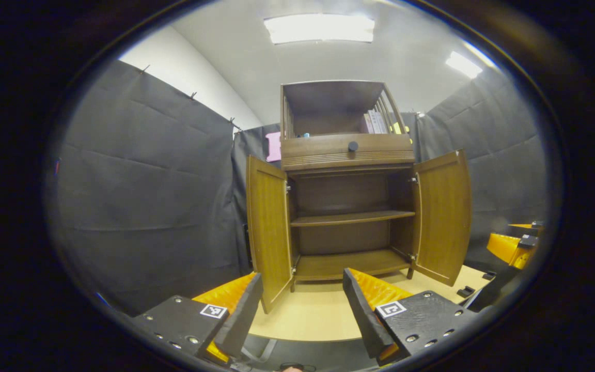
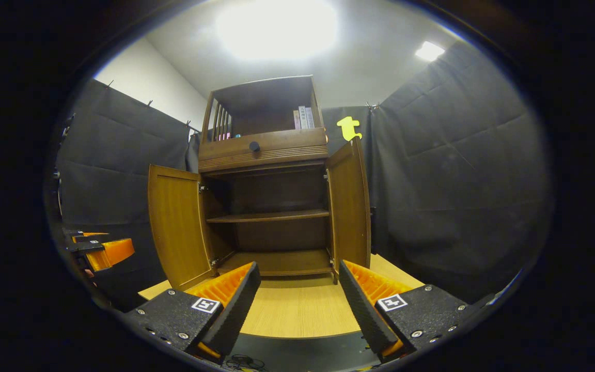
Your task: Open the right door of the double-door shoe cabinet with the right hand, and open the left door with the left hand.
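The brown wooden shoe cabinet (image 1: pixel 347 151) (image 2: pixel 263 147) stands on a light wooden platform, both doors swung wide. Its left door (image 1: pixel 268 227) (image 2: pixel 176 225) and right door (image 1: pixel 443 214) (image 2: pixel 350 204) stand outward, baring two bare shelves (image 1: pixel 351 218). My left gripper (image 1: pixel 301 305) is open, its fingers apart in front of the left door, touching nothing. My right gripper (image 2: pixel 298 299) is open too, back from the cabinet and holding nothing. In the left gripper view the right gripper (image 1: pixel 514 247) appears at the far right; in the right gripper view the left gripper (image 2: pixel 98 250) appears at the far left.
A drawer with a dark round knob (image 1: pixel 353 146) sits above the doors, and an open top shelf holds a few books (image 1: pixel 376 122). Black cloth walls close in on both sides. The light wooden platform (image 1: pixel 323 312) extends out in front of the cabinet.
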Available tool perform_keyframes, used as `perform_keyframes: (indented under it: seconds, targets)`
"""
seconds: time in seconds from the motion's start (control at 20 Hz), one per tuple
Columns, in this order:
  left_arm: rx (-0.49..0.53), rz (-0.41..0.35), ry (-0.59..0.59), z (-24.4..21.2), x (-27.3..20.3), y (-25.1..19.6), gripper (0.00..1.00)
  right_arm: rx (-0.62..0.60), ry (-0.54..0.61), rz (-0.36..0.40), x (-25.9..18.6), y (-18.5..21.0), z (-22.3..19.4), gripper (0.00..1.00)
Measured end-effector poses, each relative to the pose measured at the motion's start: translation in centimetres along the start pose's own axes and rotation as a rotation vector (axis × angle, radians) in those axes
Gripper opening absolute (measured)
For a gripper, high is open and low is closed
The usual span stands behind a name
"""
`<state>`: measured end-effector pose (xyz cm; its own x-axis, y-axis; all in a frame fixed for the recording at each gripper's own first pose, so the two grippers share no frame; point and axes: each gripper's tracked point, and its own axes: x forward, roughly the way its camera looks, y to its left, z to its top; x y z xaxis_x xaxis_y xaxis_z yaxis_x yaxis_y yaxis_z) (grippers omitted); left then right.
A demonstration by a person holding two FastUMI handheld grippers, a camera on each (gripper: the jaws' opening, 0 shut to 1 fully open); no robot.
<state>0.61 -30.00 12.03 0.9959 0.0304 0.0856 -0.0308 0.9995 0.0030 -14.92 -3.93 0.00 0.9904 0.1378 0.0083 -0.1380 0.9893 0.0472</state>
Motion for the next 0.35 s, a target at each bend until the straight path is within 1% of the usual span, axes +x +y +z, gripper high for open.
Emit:
perform_keyframes:
  seconds: [0.35]
  targets:
    - [0.012,0.004,-0.004,0.60,0.23,0.29,0.94,-0.003,-0.026,-0.004,0.77,0.58,0.71,0.95]
